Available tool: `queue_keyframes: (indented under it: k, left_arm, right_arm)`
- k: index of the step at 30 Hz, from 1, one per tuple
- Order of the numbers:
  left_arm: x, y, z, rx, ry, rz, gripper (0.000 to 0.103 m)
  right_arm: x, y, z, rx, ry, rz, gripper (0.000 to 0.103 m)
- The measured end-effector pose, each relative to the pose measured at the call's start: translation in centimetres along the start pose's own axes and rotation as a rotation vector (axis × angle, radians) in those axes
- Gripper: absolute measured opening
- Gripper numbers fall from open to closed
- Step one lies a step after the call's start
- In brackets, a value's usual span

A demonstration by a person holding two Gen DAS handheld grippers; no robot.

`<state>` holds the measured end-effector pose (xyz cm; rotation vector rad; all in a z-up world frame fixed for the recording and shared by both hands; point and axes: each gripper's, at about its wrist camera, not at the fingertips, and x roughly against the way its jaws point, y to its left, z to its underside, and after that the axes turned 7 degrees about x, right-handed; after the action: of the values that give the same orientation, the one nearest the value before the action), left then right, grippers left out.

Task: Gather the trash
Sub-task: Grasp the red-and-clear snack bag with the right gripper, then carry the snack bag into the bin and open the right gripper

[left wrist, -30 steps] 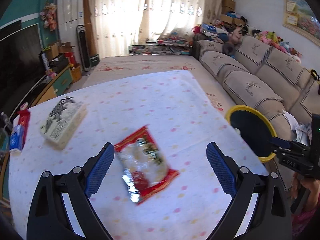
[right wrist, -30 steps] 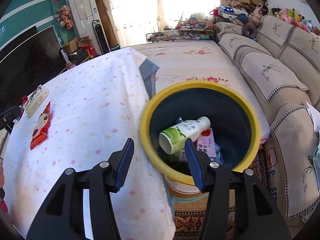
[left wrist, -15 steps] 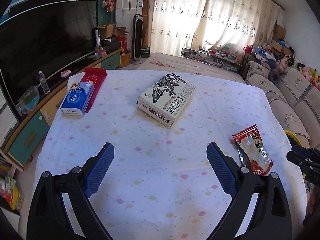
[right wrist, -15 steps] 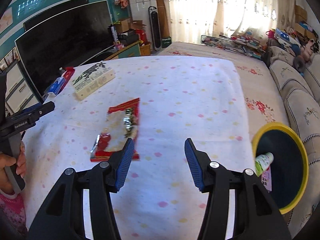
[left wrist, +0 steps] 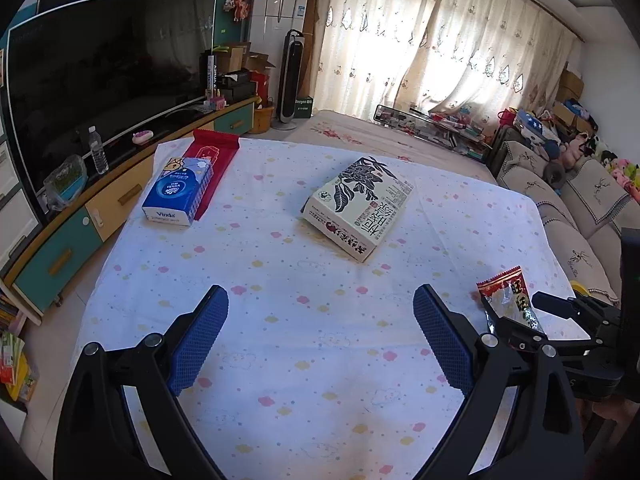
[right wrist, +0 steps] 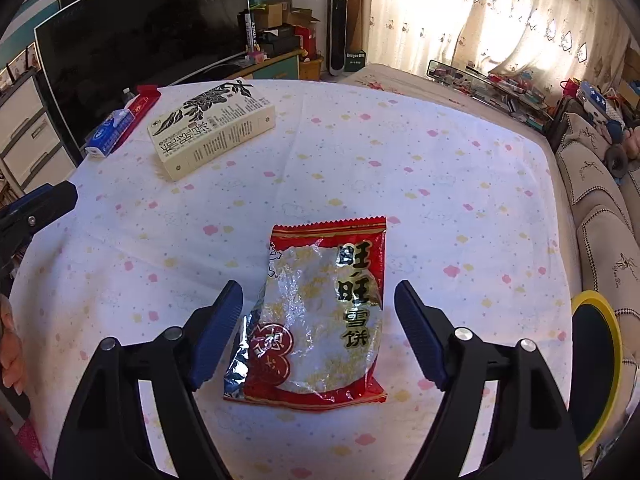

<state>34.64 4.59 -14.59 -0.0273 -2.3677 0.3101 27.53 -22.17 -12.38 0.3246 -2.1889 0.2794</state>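
snack wrapper (right wrist: pixel 320 316), red, crinkled, flat

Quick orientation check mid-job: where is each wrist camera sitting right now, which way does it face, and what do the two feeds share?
Left wrist: on the left tongs, open, facing across the table toward the TV; own blue pads frame bare cloth, and the right tongs show at the right edge.
Right wrist: on the right tongs, open, looking down at the red snack wrapper between its pads; the yellow-rimmed bin sits at right, the left tongs and a hand at the left edge.
Shared: the wrapper, the cream box and the blue tissue pack.
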Motion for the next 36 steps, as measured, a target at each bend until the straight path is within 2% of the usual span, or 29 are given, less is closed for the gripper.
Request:
queue_keyframes:
  k: [8,15,21,30,36]
  left_arm:
    - [0.0,-0.3,0.1,-0.003,0.001,0.007,0.092]
    - [-0.1,-0.5,0.3,-0.003,0.006,0.010,0.092]
    - [-0.3,-0.8,0.7,-0.016,0.012,0.011,0.092]
    - [-0.6,-1.0,0.9,-0.025,0.017,0.010,0.092]
    - [-0.9,-1.2,1.1,-0.034,0.024,0.009,0.092]
  right_arm:
    - [-1.1,1.1,0.5,0.027,0.030,0.011,0.071]
    - [-0.6,0.8,1.0,0.003,0.018,-0.008,0.049]
    - [-0.2,0.2,1.3,-0.025,0.007,-0.017,0.041]
    - [1.8,-1.5,1.9,-0.074,-0.026,-0.051,0.040]
    - [4.0,-4.7,3.1,-0.126,-0.054,-0.026,0.040]
